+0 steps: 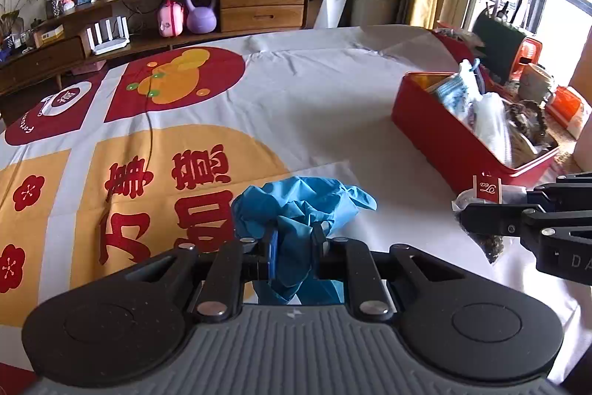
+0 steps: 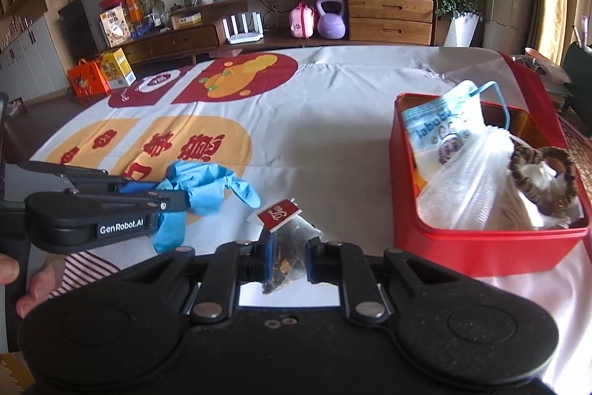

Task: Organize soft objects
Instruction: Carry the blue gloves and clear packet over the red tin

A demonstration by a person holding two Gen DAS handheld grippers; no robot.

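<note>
Pinched in the left gripper [image 1: 294, 239], a blue glove [image 1: 299, 206] hangs limp and crumpled above the cloth [image 1: 296, 91]; light and floppy, it holds best by a bunched fold. At three o'clock the right gripper [image 2: 288, 247] nips a tea bag [image 2: 286, 232], fragile, safest by its body. At one o'clock sits the red tin [image 2: 481, 247], nearly full.

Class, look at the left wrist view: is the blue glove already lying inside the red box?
No: the blue glove is clamped in the left gripper, apart from the red box.
</note>
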